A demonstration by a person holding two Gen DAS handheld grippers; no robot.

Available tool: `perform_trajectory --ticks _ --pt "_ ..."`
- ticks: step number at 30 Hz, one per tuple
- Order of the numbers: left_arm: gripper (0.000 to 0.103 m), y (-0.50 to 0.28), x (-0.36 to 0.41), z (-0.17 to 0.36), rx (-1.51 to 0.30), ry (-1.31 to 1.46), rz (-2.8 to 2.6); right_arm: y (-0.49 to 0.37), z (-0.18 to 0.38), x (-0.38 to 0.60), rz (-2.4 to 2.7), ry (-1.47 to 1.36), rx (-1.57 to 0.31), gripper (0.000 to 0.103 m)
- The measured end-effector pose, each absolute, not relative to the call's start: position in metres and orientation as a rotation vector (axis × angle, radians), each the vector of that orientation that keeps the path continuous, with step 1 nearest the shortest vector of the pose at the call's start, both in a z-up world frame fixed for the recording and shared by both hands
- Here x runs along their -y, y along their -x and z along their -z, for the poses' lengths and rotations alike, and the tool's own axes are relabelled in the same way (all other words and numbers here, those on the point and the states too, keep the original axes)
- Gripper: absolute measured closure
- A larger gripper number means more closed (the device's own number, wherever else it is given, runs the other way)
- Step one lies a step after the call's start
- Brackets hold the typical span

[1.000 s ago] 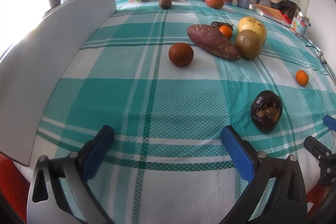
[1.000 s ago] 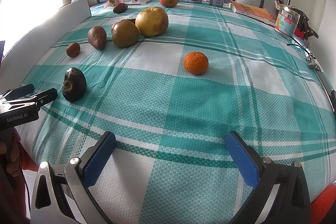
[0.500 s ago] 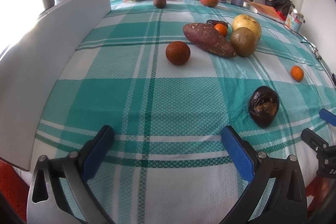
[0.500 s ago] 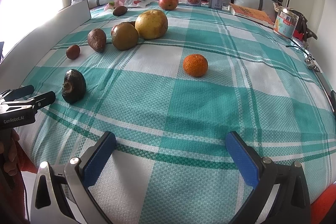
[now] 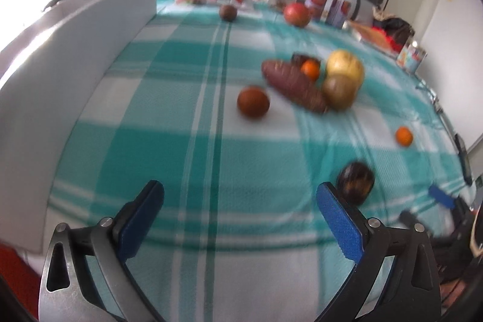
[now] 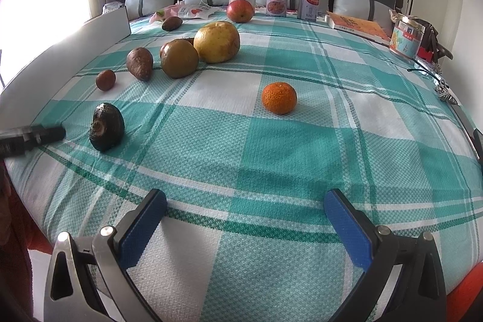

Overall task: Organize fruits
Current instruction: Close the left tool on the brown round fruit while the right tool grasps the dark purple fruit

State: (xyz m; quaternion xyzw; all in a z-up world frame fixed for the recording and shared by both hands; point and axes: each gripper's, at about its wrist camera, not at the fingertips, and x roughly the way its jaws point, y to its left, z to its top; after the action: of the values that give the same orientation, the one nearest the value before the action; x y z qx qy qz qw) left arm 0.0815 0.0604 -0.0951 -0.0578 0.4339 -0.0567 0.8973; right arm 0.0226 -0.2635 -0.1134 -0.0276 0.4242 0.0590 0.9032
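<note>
- Bed [image 6: 302, 147] with teal plaid cover has your fruit scattered around.
- Your left claw [image 5: 240, 196] is wide, dark avocado [image 5: 356, 181] just beside its right finger.
- Your right claw [image 6: 244, 212] is wide too, orange [image 6: 279, 97] well ahead.

Teal-and-white plaid bedspread [image 6: 302, 141]; orange tangerine [image 6: 279, 97]; blue gripper pads [image 6: 347, 228]

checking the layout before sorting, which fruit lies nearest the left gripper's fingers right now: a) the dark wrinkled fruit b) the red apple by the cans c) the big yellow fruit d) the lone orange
a: the dark wrinkled fruit lies just beyond one of the fingers of the left gripper, with the other fruits farther up the bed.
</note>
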Motion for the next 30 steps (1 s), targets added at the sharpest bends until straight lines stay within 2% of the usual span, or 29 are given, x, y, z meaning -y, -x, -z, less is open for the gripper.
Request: perform_trajectory --ticks 7,9,10,11,14,17,19,22,26,27,28,30 --pt "0.005 -0.145 -0.031 0.094 -0.921 0.001 0.160 -0.021 0.111 0.267 -0.147 0.051 -0.894 0.000" --pt "0.032 -0.156 -0.027 0.097 -0.928 -0.007 0.172 -0.016 0.104 0.272 -0.191 -0.002 -0.873 0.000" --pt "0.058 -0.160 -0.025 0.100 -0.950 -0.014 0.187 -0.013 0.099 0.274 -0.209 -0.026 -0.849 0.000" --pt "0.070 -0.164 -0.024 0.105 -0.974 -0.029 0.188 -0.010 0.092 0.276 -0.217 -0.041 -0.817 0.000" --pt "0.074 -0.158 -0.028 0.109 -0.970 -0.027 0.209 -0.004 0.076 0.276 -0.259 -0.072 -0.758 0.000" --pt "0.075 -0.146 -0.041 0.107 -0.980 0.024 0.217 -0.013 0.069 0.260 -0.355 -0.083 -0.801 0.002" --pt "0.075 -0.141 -0.051 0.104 -0.993 0.057 0.216 -0.028 0.071 0.237 -0.437 -0.062 -0.878 0.016" --pt "0.075 -0.131 -0.066 0.095 -0.999 0.095 0.211 -0.049 0.079 0.199 -0.523 -0.036 -0.970 0.031" --pt "0.075 -0.114 -0.085 0.071 -0.977 0.147 0.214 -0.075 0.089 0.149 -0.547 0.070 -1.000 0.041" --pt "0.075 -0.109 -0.092 0.061 -0.968 0.172 0.216 -0.080 0.093 0.141 -0.532 0.110 -1.025 0.055" --pt "0.075 -0.106 -0.097 0.053 -0.961 0.193 0.217 -0.084 0.099 0.133 -0.507 0.150 -1.061 0.063" --pt "0.075 -0.095 -0.117 0.028 -0.938 0.251 0.219 -0.085 0.097 0.129 -0.496 0.151 -1.062 0.063"
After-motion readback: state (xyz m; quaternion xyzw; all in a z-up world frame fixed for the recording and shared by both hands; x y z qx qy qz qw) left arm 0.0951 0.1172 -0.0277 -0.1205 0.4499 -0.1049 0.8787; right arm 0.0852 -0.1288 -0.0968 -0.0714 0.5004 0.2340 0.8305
